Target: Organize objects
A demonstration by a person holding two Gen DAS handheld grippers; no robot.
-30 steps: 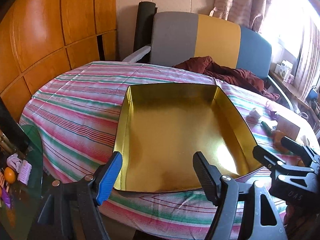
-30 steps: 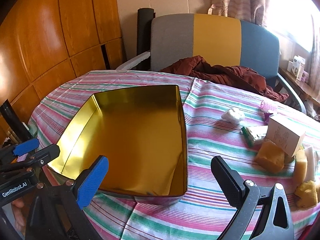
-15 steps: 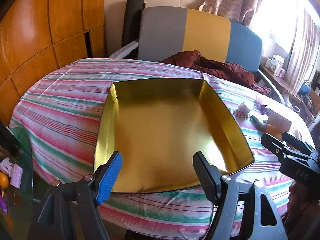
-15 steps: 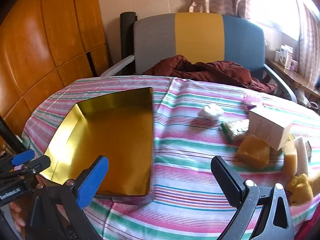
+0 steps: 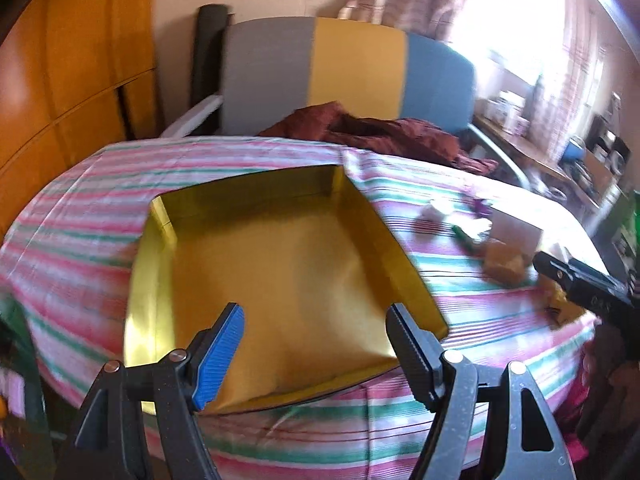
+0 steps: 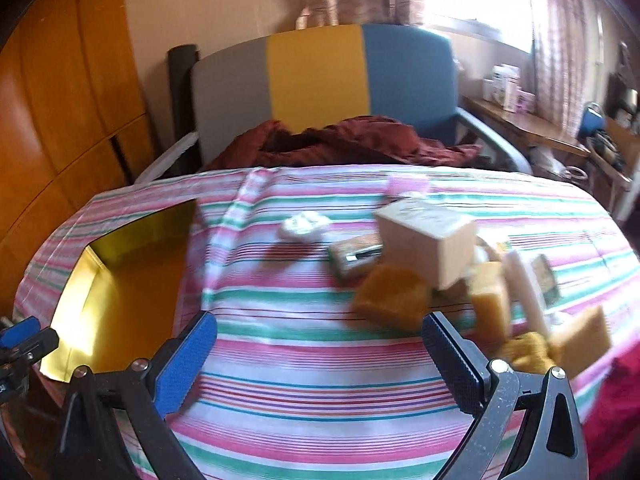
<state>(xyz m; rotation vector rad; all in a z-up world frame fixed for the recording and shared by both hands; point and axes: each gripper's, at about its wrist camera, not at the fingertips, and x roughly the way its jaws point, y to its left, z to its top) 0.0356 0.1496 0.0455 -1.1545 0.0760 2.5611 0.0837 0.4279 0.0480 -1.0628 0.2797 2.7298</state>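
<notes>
A shallow gold tin tray (image 5: 280,264) lies empty on the striped tablecloth (image 6: 304,364); in the right wrist view the tray (image 6: 120,304) is at the left. My left gripper (image 5: 316,316) hovers open over the tray's near edge, nothing between its fingers. My right gripper (image 6: 320,324) is open above bare cloth, just short of a pile: a tan cardboard box (image 6: 428,240), an amber sponge block (image 6: 390,298), a paler sponge (image 6: 490,300), a white bar (image 6: 524,292), a green packet (image 6: 356,256) and a white wad (image 6: 304,224). The right gripper's tip (image 5: 576,280) shows in the left wrist view.
A grey, yellow and blue chair back (image 6: 324,80) stands behind the table with a maroon cloth (image 6: 340,144) on its seat. Wooden panels (image 5: 60,80) line the left wall. A cluttered shelf (image 6: 520,116) and a curtained window are at the right. A pink item (image 6: 408,184) lies by the far edge.
My right gripper has swung right, from the tray to in front of the pile of objects. The left gripper shifted and rolled slightly but stays over the tray. Both stay open.
</notes>
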